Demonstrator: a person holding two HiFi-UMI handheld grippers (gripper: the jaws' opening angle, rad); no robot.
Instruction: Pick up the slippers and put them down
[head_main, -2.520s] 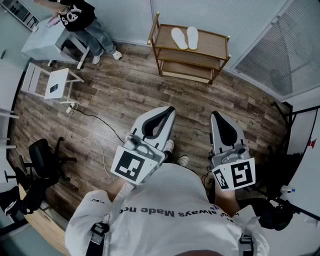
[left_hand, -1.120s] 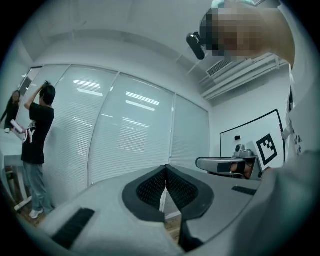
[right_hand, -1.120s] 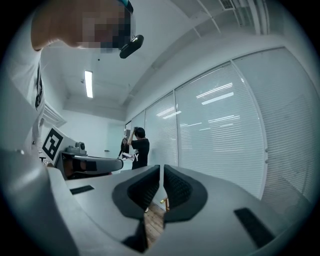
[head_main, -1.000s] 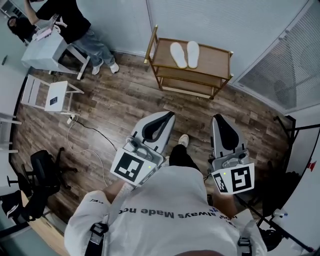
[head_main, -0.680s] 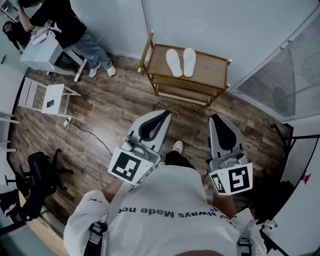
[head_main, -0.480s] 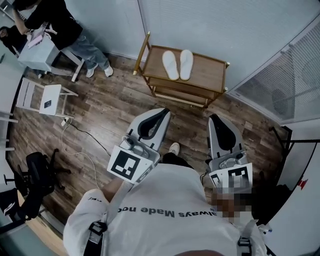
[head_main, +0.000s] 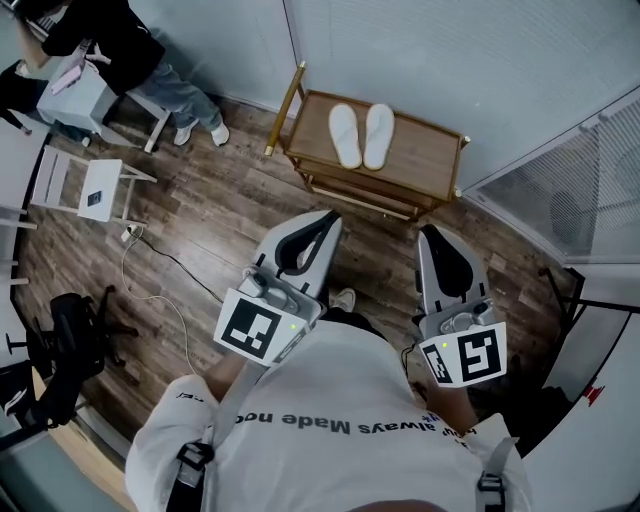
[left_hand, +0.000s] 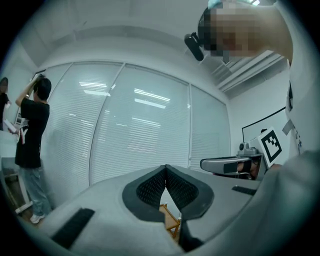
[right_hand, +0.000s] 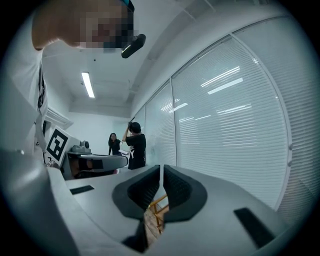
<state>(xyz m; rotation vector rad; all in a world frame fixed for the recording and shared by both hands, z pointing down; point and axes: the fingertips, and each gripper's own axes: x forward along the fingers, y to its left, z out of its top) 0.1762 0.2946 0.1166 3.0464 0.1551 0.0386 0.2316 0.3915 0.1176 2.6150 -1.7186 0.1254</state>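
Note:
Two white slippers (head_main: 347, 135) (head_main: 379, 136) lie side by side, soles up, on the top shelf of a wooden rack (head_main: 430, 150) against the blinds. My left gripper (head_main: 330, 218) and right gripper (head_main: 432, 232) are held level in front of the body, well short of the rack, pointing toward it. Both are shut with nothing between the pads. In the left gripper view the left gripper's (left_hand: 165, 167) tips meet, and a corner of the rack (left_hand: 171, 220) shows below them. In the right gripper view the right gripper (right_hand: 161, 167) is shut too, with the rack (right_hand: 156, 210) low behind the jaws.
A person (head_main: 120, 40) stands at a white table at the top left, next to a white chair (head_main: 85, 185). A black office chair (head_main: 60, 335) and a cable (head_main: 170, 270) sit on the wooden floor at the left. A black stand (head_main: 570, 300) is at the right.
The rack with the slippers has come nearer and sits larger in the head view. Both grippers keep the same shut pose in front of the body.

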